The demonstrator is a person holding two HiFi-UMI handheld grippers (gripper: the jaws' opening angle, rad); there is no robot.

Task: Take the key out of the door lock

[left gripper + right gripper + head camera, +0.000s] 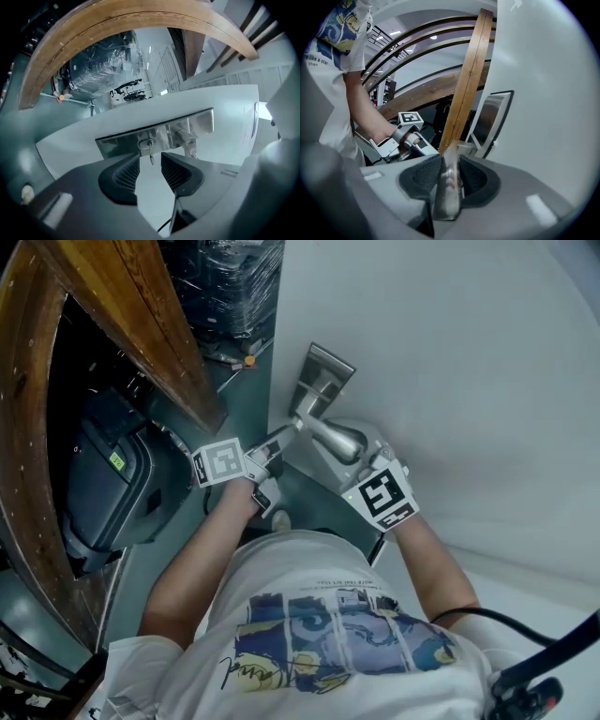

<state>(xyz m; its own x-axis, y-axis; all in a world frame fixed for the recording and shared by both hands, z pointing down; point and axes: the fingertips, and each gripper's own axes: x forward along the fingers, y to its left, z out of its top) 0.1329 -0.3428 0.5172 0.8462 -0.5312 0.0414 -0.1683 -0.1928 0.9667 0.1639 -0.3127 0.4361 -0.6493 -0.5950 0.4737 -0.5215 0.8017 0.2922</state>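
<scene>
Left gripper [279, 439] gaping at key [150, 151] (unpinched); right gripper [450, 162] clamps handle [337, 439].

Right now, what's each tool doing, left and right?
Left tool: open, empty, key just ahead of it.
Right tool: closed on the handle.
</scene>
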